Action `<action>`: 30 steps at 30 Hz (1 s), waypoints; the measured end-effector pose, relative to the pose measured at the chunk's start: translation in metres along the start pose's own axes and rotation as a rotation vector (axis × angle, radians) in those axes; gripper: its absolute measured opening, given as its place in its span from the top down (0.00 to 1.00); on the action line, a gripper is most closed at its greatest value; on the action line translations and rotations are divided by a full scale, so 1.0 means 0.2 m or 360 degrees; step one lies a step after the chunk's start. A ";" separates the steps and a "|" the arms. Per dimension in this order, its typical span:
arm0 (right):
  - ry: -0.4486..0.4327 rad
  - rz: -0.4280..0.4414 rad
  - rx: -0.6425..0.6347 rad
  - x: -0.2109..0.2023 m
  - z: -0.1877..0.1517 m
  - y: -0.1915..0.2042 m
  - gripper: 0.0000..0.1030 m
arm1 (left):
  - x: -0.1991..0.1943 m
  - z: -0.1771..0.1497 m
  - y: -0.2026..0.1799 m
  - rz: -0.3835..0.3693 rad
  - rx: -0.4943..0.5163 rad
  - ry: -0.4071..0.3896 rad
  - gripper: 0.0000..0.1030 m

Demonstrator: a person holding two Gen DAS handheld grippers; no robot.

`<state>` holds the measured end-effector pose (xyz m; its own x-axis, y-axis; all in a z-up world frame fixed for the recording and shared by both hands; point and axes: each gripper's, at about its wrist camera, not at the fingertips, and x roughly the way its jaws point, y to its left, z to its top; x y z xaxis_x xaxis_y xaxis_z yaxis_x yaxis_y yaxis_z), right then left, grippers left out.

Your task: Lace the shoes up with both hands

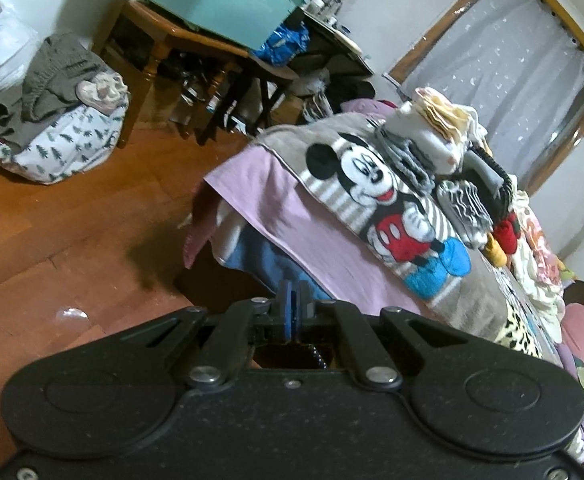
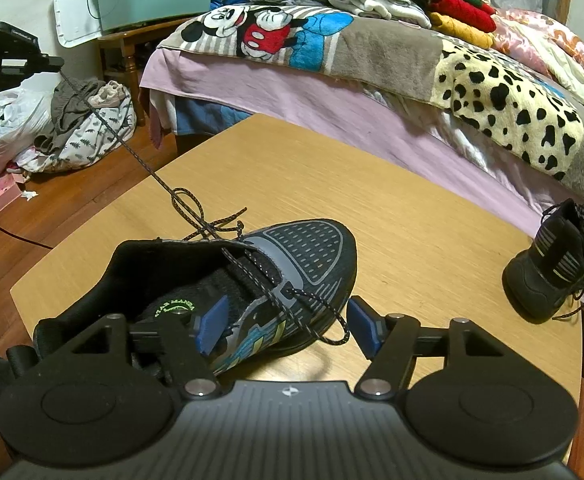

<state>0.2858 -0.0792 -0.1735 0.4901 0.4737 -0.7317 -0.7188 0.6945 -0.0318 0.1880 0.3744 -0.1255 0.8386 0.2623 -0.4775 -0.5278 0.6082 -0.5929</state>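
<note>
A black and grey sneaker (image 2: 292, 264) lies on a round wooden table (image 2: 412, 220), toe pointing away. My right gripper (image 2: 287, 328) is open, its blue pads on either side of the shoe's lace area, with a loose lace loop (image 2: 332, 320) between them. My left gripper (image 2: 47, 64) shows at the far left of the right wrist view, raised off the table and shut on the black speckled lace (image 2: 131, 152), which runs taut from the shoe with a loose knot (image 2: 185, 200) along it. In the left wrist view its pads (image 1: 294, 304) are pressed together; the lace is hidden there.
A second black sneaker (image 2: 552, 268) stands at the table's right edge. A bed (image 2: 332, 88) with a Mickey Mouse blanket and folded clothes lies behind the table. Laundry piles and bags (image 2: 71, 128) sit on the wooden floor to the left.
</note>
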 end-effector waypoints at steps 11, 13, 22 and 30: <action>0.0008 -0.0005 0.0007 0.01 0.00 -0.01 0.35 | -0.05 0.07 0.07 0.0072 0.0008 -0.0075 1.00; 0.0009 -0.0005 0.0006 0.01 0.00 -0.01 0.34 | -0.06 0.09 0.09 0.0092 0.0001 -0.0099 1.00; 0.0014 -0.0004 0.0013 0.02 0.00 -0.02 0.34 | -0.11 0.15 0.17 0.0160 0.0000 -0.0154 1.00; 0.0023 -0.0009 0.0011 0.03 0.00 -0.01 0.34 | -0.15 0.20 0.25 0.0216 -0.0015 -0.0202 1.00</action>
<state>0.2912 -0.0775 -0.1781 0.4871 0.4619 -0.7412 -0.7125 0.7010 -0.0314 0.1411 0.4267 -0.1154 0.7695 0.4343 -0.4683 -0.6381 0.5540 -0.5347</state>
